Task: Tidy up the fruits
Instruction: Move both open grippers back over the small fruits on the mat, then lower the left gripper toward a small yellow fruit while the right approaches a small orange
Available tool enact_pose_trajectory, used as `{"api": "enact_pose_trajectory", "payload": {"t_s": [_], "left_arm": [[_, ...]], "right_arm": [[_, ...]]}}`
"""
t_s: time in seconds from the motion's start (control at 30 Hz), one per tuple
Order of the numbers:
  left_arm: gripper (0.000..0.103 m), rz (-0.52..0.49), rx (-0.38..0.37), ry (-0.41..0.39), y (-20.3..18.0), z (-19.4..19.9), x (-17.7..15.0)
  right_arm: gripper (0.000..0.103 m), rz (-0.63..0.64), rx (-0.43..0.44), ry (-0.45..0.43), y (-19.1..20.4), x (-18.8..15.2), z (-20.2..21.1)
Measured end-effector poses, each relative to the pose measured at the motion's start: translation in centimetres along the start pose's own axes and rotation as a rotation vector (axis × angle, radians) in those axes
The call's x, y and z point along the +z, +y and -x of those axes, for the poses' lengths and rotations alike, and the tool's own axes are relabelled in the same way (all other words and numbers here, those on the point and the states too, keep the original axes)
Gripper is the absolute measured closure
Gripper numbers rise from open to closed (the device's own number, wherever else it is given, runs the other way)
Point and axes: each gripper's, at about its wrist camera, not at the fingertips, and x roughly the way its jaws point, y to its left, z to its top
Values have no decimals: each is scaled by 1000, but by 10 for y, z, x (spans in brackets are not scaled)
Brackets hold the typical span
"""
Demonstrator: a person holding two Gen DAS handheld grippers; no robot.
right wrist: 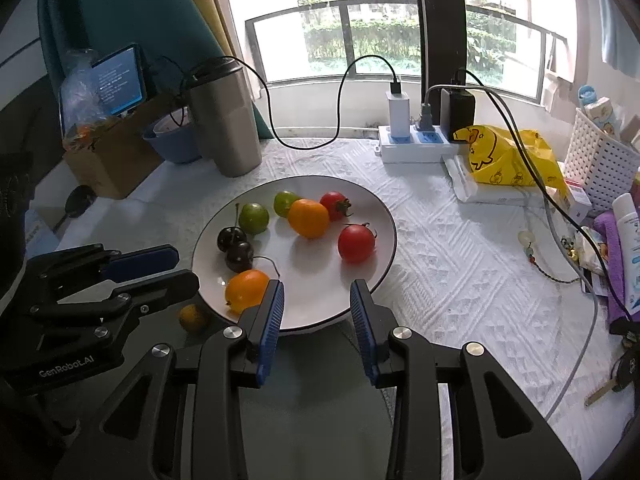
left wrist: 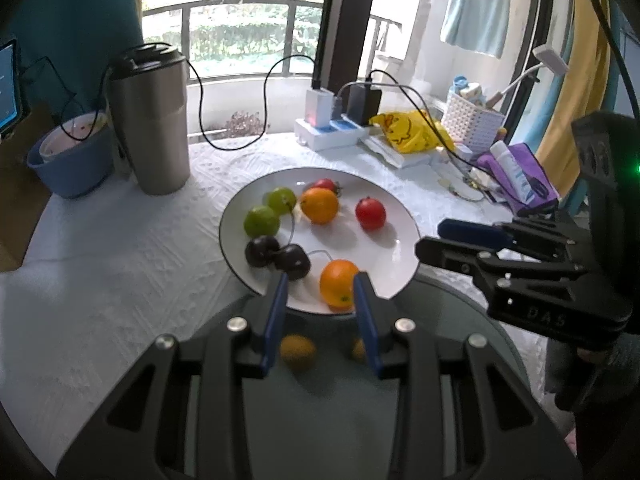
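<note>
Our left gripper [left wrist: 320,284] and right gripper [right wrist: 316,292] hover spread and empty over the white plate's [right wrist: 320,312] six o'clock rim. On it the fruits already sit paired by colour: oranges [left wrist: 338,284], tomatoes [left wrist: 371,213], limes [left wrist: 261,221], cherries [left wrist: 262,251]. We judge little remains.

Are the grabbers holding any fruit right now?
No. The left gripper and the right gripper are both empty; all the fruit lies on the plate.

Bright daylight from the window [right wrist: 360,40] behind; fisheye-bent edges, dark corners, soft shadows.
</note>
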Motion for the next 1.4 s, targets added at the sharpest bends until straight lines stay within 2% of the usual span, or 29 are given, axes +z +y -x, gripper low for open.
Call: {"api": "enact_pose_trajectory", "payload": {"t_s": [0.7, 0.97, 1.4], "left_arm": [[67, 24, -5, -31, 9, 33, -31], [60, 45, -1, -24, 22, 36, -47], [60, 79, 1, 6, 41, 26, -61]], "right_arm": [[67, 28, -9, 3, 35, -21, 20], [67, 33, 0, 25, 48, -31, 11], [66, 34, 4, 86, 59, -39, -17]]}}
